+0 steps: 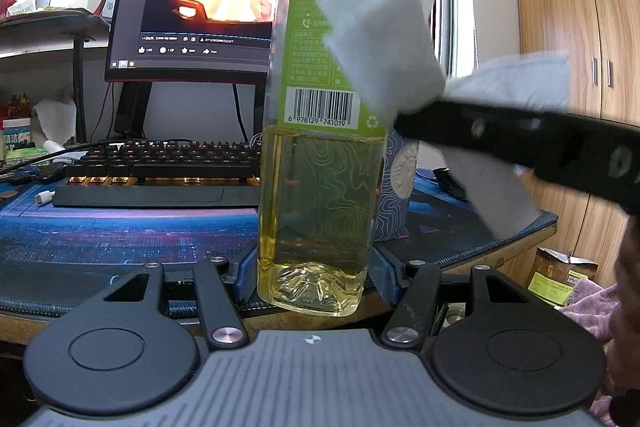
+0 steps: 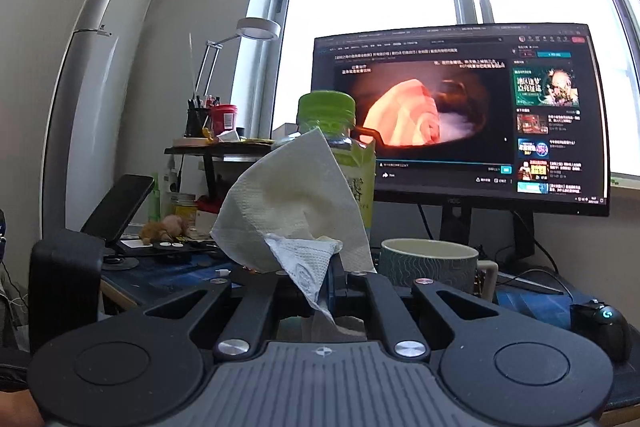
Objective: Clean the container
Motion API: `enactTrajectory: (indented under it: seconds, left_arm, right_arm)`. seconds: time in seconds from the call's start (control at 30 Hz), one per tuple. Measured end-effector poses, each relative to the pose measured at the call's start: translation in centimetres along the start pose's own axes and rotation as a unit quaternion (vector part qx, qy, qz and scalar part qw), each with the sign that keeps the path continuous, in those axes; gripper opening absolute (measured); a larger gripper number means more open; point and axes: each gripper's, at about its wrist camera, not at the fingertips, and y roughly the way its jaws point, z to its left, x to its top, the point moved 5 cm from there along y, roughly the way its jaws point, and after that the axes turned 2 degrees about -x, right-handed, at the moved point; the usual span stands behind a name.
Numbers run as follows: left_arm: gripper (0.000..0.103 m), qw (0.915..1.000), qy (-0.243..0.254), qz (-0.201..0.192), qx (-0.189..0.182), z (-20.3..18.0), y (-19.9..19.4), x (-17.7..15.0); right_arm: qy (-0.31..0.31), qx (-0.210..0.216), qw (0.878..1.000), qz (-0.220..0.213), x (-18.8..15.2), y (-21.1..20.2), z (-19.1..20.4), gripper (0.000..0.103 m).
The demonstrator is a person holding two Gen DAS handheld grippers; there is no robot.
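A clear plastic bottle (image 1: 320, 163) with a green label, green cap and yellow tea stands upright between the blue pads of my left gripper (image 1: 312, 267), which is shut on its lower part. My right gripper (image 1: 404, 123) comes in from the right, shut on a white paper towel (image 1: 384, 39) pressed against the bottle's label. In the right wrist view the paper towel (image 2: 292, 211) is pinched in my right gripper (image 2: 320, 279) and covers most of the bottle (image 2: 340, 131) behind it.
On the desk are a monitor (image 2: 460, 115), a keyboard (image 1: 160, 167), a patterned mug (image 2: 428, 263), a mouse (image 2: 600, 323) and a phone on a stand (image 2: 120, 207). A wooden wardrobe (image 1: 580, 7) is at the right. A blue desk mat (image 1: 120, 227) covers the desk.
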Motion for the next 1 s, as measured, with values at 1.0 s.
enactTrajectory:
  seconds: [1.0]
  left_arm:
    - [0.061,1.0,0.001,-0.002,0.001,-0.1,-0.2,-0.1]
  right_arm:
    - [0.022,-0.004,1.0,0.015,-1.0,0.8,-1.0,0.006]
